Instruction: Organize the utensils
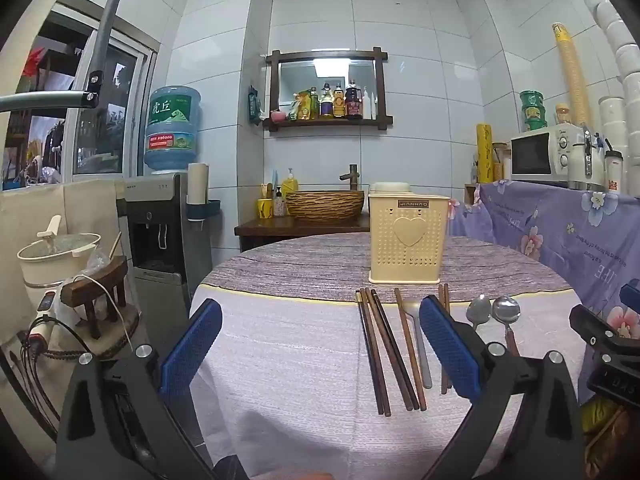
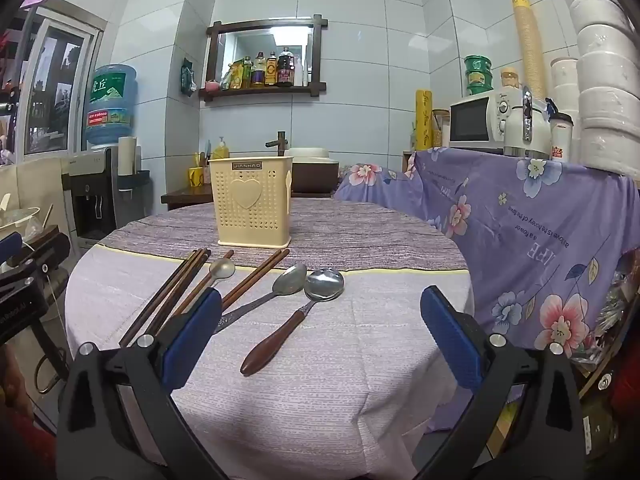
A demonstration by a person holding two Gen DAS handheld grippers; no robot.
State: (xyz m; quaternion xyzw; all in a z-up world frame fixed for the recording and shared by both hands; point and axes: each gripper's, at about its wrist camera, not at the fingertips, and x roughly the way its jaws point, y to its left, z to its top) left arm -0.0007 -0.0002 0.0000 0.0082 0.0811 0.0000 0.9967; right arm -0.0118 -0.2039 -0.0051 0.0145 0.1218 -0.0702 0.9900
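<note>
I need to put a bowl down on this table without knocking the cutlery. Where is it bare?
Bare cloth lies left of the chopsticks to the table edge, and right of the wooden-handled spoon. The near front is bare too. Crowded: the middle strip before the cream holder.

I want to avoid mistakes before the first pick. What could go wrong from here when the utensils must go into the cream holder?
1. The chopsticks lie close together, so a claw may catch several or scatter them.
2. The spoons lie flat on soft cloth; a claw could pinch the cloth too.
3. The holder stands free and looks light, so a tilted utensil might tip it.
</note>
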